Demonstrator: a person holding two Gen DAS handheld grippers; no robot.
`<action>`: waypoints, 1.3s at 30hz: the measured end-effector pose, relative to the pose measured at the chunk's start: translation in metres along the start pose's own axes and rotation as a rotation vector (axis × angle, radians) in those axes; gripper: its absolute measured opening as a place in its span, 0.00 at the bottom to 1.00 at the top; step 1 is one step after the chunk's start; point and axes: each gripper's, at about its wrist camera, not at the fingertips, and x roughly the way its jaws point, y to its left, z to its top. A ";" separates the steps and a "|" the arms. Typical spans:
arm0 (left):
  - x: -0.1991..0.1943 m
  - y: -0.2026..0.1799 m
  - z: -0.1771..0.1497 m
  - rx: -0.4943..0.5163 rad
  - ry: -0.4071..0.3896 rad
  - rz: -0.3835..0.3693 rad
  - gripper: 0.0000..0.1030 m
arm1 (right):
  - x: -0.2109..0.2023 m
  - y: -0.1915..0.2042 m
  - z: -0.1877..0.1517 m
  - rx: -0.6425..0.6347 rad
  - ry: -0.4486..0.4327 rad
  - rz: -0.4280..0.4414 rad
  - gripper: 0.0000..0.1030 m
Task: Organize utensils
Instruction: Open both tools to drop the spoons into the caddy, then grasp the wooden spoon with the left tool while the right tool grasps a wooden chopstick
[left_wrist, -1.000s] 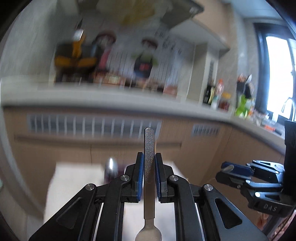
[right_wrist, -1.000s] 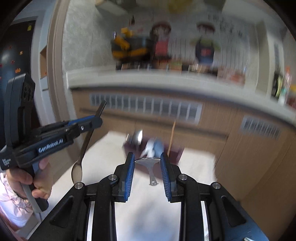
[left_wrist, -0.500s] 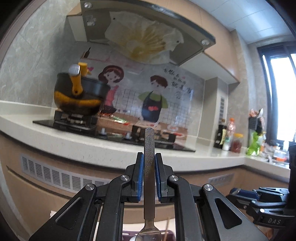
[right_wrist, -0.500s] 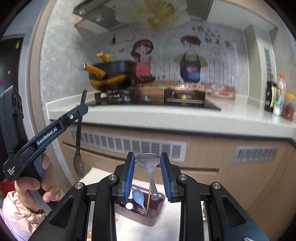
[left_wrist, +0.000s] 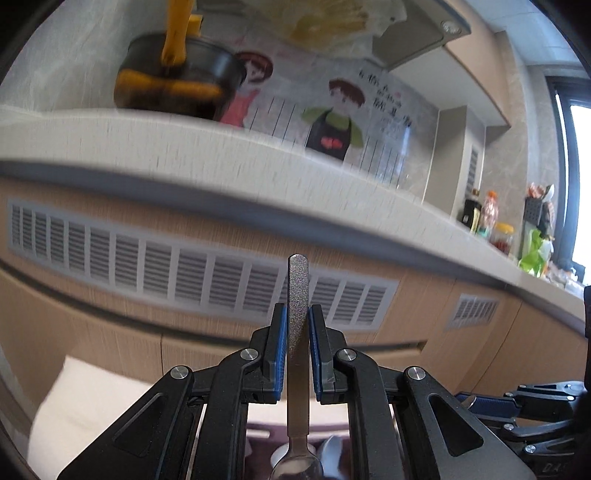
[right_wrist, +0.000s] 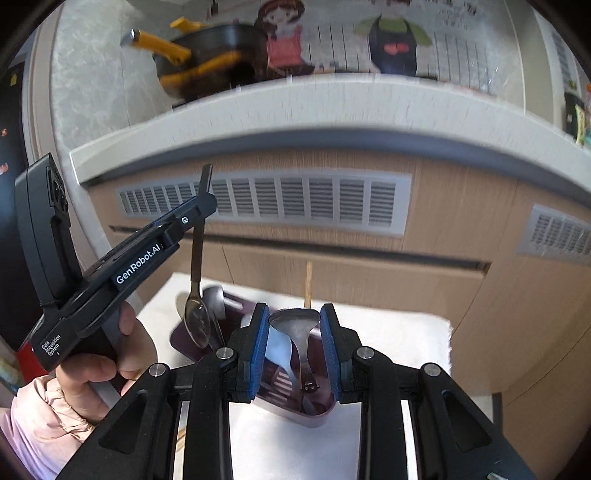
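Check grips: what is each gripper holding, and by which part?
Left gripper: slim steel spoon, clamped by its handle. Right gripper: short steel spoon, by its bowl edges.

Polished metal spoon (right_wrist: 197, 321), handle (left_wrist: 297, 295) matt and grainy; glossy dark plastic utensil holder (right_wrist: 295, 406) on soft white cloth (right_wrist: 399, 339); wood-grain cabinet fronts (right_wrist: 461, 206); pale speckled stone counter (left_wrist: 184, 140).
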 end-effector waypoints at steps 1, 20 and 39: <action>0.004 0.003 -0.008 0.000 0.016 0.004 0.12 | 0.008 -0.001 -0.005 0.004 0.019 0.004 0.25; -0.025 0.019 -0.042 -0.057 0.203 0.079 0.25 | 0.031 -0.007 -0.039 0.029 0.090 -0.015 0.47; -0.201 0.105 -0.120 -0.087 0.488 0.362 0.66 | 0.016 0.130 -0.137 -0.198 0.231 -0.086 1.00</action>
